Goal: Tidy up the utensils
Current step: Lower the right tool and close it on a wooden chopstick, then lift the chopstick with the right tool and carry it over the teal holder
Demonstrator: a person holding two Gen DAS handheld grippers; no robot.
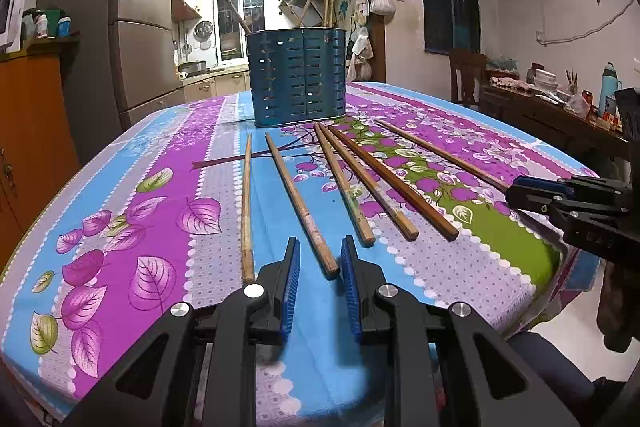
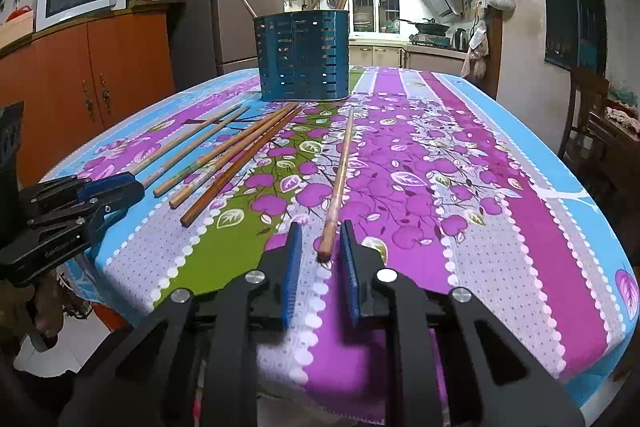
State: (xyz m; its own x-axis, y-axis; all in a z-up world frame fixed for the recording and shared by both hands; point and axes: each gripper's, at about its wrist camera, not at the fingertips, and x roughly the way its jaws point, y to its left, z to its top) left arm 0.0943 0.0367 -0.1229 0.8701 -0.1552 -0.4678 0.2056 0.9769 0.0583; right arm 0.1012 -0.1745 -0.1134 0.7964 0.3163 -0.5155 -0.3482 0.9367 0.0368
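Observation:
Several wooden chopsticks lie fanned out on the flowered tablecloth [image 1: 120, 187] in front of a blue slotted holder [image 1: 296, 79] [image 2: 304, 55], which has a few sticks standing in it. My left gripper [image 1: 320, 247] straddles the near end of one chopstick [image 1: 296, 187]. Its blue pads stand narrowly apart, with a gap showing on the stick's left side. My right gripper [image 2: 320, 231] straddles the near end of the lone chopstick [image 2: 340, 171] at the right of the fan, with gaps on both sides. Each gripper also shows from the side in the other's view, right gripper [image 1: 514, 193], left gripper [image 2: 134, 183].
Three chopsticks [image 1: 376, 187] lie close together between the two grippers, and one more [image 1: 247, 207] lies left of my left gripper. The table's near edge [image 2: 132, 307] runs just below the fingers. An orange cabinet [image 2: 100, 67] stands left and a chair [image 2: 588, 115] stands right.

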